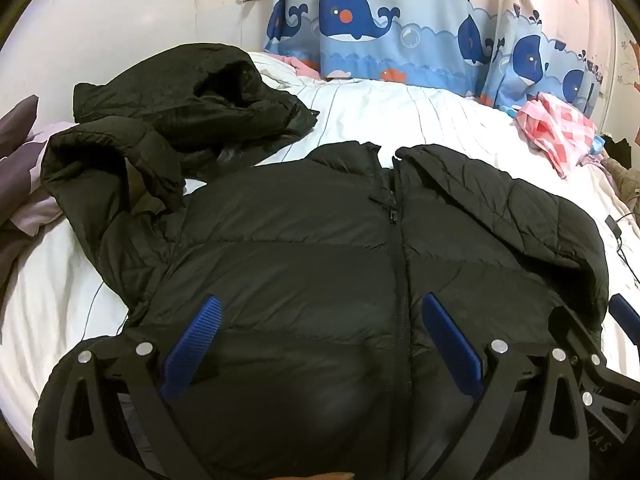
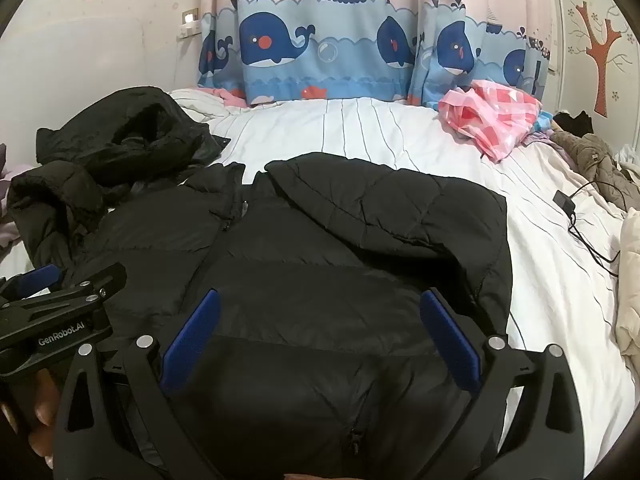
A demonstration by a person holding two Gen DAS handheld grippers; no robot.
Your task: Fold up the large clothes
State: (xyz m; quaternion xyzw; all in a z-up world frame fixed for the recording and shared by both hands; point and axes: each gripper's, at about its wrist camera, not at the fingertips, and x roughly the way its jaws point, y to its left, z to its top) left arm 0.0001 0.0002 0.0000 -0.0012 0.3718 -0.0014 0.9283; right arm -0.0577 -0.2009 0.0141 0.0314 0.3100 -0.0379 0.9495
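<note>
I keep both grippers, left gripper [image 1: 318,340] and right gripper [image 2: 318,336], wide apart and empty above the black jacket [image 1: 304,248], flat on the bed [image 1: 420,120]. I should pinch the unfolded sleeve [image 1: 92,184] at ten o'clock, deep in the padding.

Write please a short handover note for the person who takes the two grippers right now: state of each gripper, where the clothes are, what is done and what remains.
Left gripper: open, holding nothing, over the lower front of the black puffer jacket.
Right gripper: open, holding nothing, over the same jacket, on its right half.
The jacket lies front up on the white striped bed, zipper closed. Its right sleeve is already folded in across the chest. Its left sleeve is still bunched out to the side.
A second black garment lies crumpled beyond that sleeve, not folded.
Left to do: fold in the left sleeve, fold the body, then probably the second garment.
</note>
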